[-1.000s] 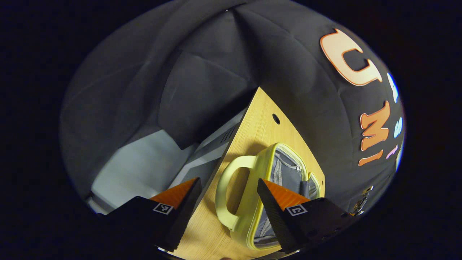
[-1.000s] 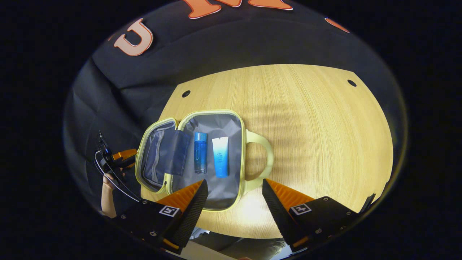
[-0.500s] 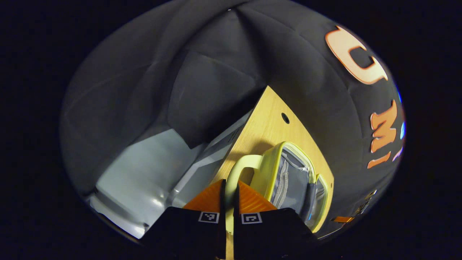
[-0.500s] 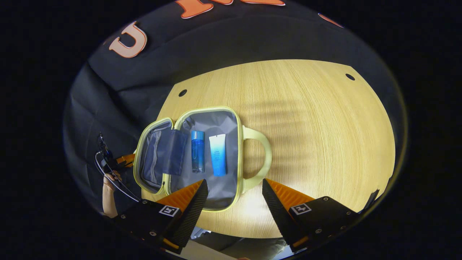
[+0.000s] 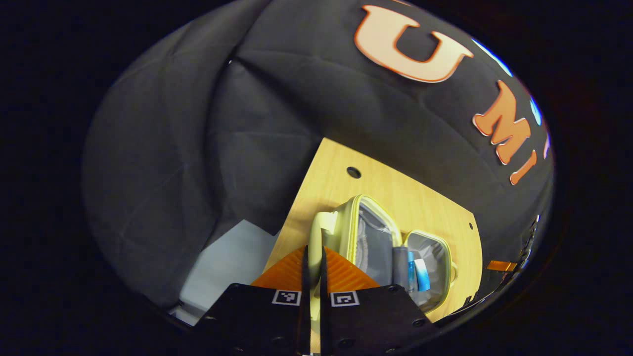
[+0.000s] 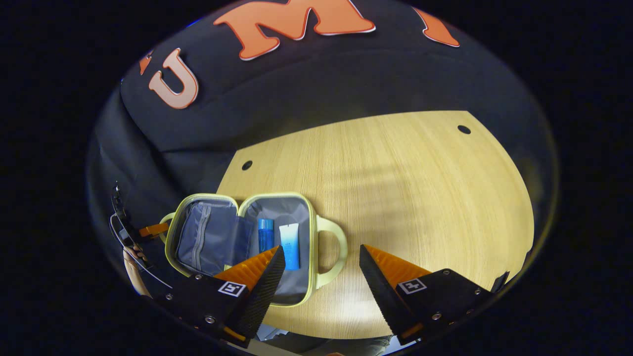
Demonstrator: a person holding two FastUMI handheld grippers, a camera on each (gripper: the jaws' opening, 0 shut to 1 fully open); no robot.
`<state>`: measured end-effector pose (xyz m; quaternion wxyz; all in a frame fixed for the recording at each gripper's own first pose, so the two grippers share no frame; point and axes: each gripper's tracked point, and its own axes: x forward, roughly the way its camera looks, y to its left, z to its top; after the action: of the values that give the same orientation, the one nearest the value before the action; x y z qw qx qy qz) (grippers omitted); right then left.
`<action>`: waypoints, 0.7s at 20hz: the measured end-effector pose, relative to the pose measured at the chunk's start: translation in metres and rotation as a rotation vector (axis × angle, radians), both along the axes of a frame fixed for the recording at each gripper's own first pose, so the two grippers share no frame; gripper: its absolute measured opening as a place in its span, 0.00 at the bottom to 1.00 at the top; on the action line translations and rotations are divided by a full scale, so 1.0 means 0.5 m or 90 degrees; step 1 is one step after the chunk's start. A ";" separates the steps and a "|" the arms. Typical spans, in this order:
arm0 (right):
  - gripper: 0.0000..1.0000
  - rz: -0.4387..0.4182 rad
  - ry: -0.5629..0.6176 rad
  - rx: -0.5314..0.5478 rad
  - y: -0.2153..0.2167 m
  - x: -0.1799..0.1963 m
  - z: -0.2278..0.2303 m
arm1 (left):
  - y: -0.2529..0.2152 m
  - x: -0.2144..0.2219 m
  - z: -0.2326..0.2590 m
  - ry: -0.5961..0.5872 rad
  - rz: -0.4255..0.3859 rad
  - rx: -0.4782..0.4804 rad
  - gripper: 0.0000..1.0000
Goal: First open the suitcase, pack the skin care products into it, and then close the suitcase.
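A pale yellow suitcase (image 6: 312, 257) lies open on the wooden table (image 6: 420, 198). Its grey-lined right half holds a blue bottle (image 6: 265, 235) and a white-and-blue tube (image 6: 289, 245). The lid half (image 6: 207, 240) with a zip pocket lies to the left. My left gripper (image 5: 312, 249) is shut on the lid's handle (image 5: 316, 227), with the lid (image 5: 376, 240), bottle (image 5: 410, 269) and tube (image 5: 422, 274) beyond it. In the right gripper view the left gripper (image 6: 148, 230) sits at the lid's outer edge. My right gripper (image 6: 321, 248) hangs open above the other handle (image 6: 332, 252), holding nothing.
The table has small round holes (image 6: 247, 164) near its back corners. Its left edge (image 5: 292, 217) drops to a pale floor (image 5: 227, 262). A hand (image 6: 129, 253) holds the left gripper. Bare tabletop stretches right of the suitcase.
My left gripper went from open to shut on the lid's handle, then swung so the suitcase's inside shows. The right gripper drew back, staying open.
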<state>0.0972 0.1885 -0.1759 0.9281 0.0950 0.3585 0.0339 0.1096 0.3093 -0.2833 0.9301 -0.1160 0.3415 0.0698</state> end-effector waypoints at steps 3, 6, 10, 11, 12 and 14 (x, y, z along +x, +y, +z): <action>0.96 -0.020 -0.058 -0.005 -0.049 0.012 0.061 | -0.068 0.008 0.062 -0.016 -0.029 0.042 0.08; 0.96 -0.013 -0.090 0.006 -0.084 0.005 0.099 | -0.136 0.016 0.103 -0.018 -0.042 0.115 0.07; 0.96 0.033 -0.122 -0.034 -0.149 -0.001 0.118 | -0.253 0.019 0.165 -0.031 -0.068 0.225 0.08; 0.96 0.041 -0.136 -0.064 -0.178 -0.001 0.126 | -0.285 0.015 0.179 -0.031 -0.071 0.253 0.08; 0.96 0.050 -0.151 -0.090 -0.202 -0.004 0.135 | -0.322 0.017 0.189 -0.033 -0.080 0.279 0.08; 0.96 0.071 -0.172 -0.114 -0.236 -0.015 0.155 | -0.411 0.022 0.200 -0.041 -0.110 0.334 0.07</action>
<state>0.0897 0.0705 -0.0984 0.9692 -0.0138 0.2368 0.0657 0.1204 0.1039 -0.1832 0.9411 0.1565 0.2908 0.0726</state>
